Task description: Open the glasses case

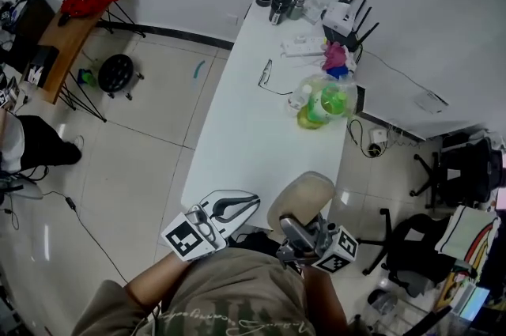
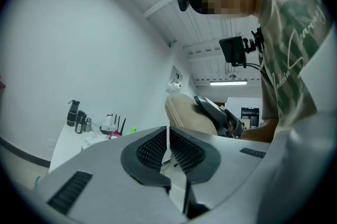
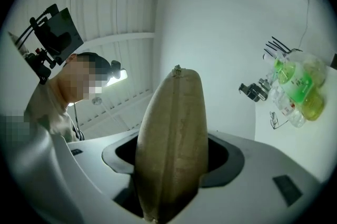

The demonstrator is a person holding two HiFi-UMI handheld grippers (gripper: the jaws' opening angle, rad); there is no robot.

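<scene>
- Above the near end of the white table, close to my chest, I hold the glasses case in my right gripper. Its jaws are clamped on the case's lower end, pads pressing both broad sides.
- I grip it low so that, as I judge it, the rounded top stays free for the other tool to work on.
- The case stands upright and edge-on to my right gripper's camera. It looks closed, with a line running down its narrow face.
- My left gripper has its jaws clenched together with nothing between them. It sits just beside the case, apart from it, probably waiting to pry or pinch the lid.
- A pair of glasses lies further up the table, well apart from both tools and near the green bottles.
- I cannot tell whether that line on the case is the opening or the hinge.
- The case's lower end is buried between the right jaws, and in the head view my own body covers the table's near edge.
</scene>
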